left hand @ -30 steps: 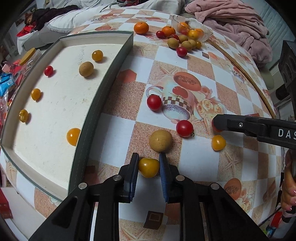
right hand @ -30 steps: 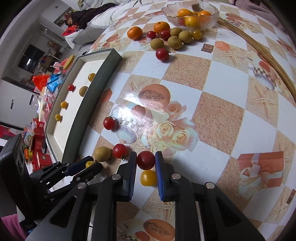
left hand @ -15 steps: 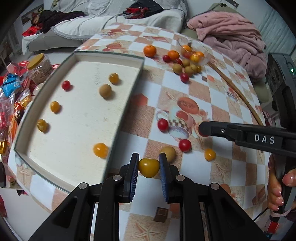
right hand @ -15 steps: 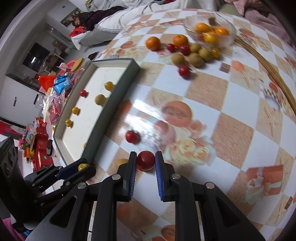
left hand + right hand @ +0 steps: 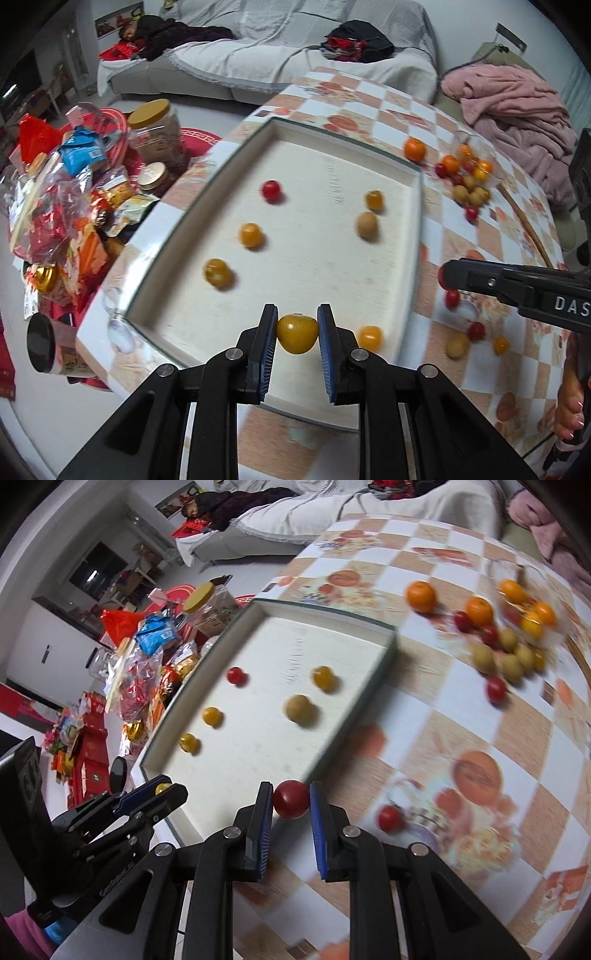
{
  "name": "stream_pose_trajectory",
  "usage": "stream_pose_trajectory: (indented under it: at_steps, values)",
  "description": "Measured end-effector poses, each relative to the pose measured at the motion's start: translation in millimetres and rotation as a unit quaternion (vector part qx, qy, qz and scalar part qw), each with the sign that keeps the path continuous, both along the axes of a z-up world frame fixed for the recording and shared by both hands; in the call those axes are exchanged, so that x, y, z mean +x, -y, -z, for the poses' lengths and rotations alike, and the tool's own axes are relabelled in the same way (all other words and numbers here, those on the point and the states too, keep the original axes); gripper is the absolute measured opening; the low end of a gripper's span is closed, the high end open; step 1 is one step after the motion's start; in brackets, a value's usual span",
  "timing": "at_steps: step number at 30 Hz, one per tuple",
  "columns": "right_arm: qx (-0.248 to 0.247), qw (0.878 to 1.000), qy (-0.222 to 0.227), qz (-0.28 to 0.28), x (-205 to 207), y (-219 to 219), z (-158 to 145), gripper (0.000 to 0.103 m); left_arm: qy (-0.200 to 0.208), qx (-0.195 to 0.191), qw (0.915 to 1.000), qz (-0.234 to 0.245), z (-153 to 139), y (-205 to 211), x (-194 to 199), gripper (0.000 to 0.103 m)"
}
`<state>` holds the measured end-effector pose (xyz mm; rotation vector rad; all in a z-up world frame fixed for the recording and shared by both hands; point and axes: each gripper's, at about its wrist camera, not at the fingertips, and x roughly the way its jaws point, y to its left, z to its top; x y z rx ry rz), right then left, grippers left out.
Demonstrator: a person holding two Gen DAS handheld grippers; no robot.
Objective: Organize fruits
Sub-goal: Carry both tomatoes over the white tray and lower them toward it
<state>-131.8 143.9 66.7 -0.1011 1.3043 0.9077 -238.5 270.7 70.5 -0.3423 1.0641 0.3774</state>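
Note:
My left gripper [image 5: 297,334] is shut on a yellow tomato [image 5: 297,333] and holds it above the near end of the white tray [image 5: 416,236]. My right gripper [image 5: 291,800] is shut on a red cherry tomato [image 5: 290,799], raised near the tray's [image 5: 373,681] near right rim. Several small fruits lie in the tray: a red one [image 5: 271,190], yellow ones [image 5: 251,235] and a brown one [image 5: 366,224]. The right gripper also shows at the right of the left wrist view [image 5: 448,277]. The left gripper shows at the lower left of the right wrist view [image 5: 166,792].
Loose fruits [image 5: 458,345] lie on the checkered tablecloth [image 5: 480,716] right of the tray. A glass bowl with oranges [image 5: 524,609] and a fruit cluster sit at the far end. Snack bags and jars [image 5: 74,192] crowd the floor to the left. A pink blanket [image 5: 517,107] lies far right.
Both grippers have lifted their tomatoes off the table and swung left toward the tray. The left gripper has gone from the tablecloth to above the tray's near end.

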Motion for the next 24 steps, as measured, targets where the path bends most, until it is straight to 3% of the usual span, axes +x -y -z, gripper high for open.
stream_pose_trajectory:
  at_steps: [10,24]
  values:
    - [-0.025,1.0,0.002,-0.017,-13.6,-52.8,17.5,0.022,-0.026,0.0,0.9996,-0.01,24.9,-42.0,-3.9,0.024]
    - [-0.073,0.997,0.008,-0.029,-14.8,-77.8,48.4,0.022,-0.044,0.0,0.999,-0.003,43.5,-52.3,2.5,0.024]
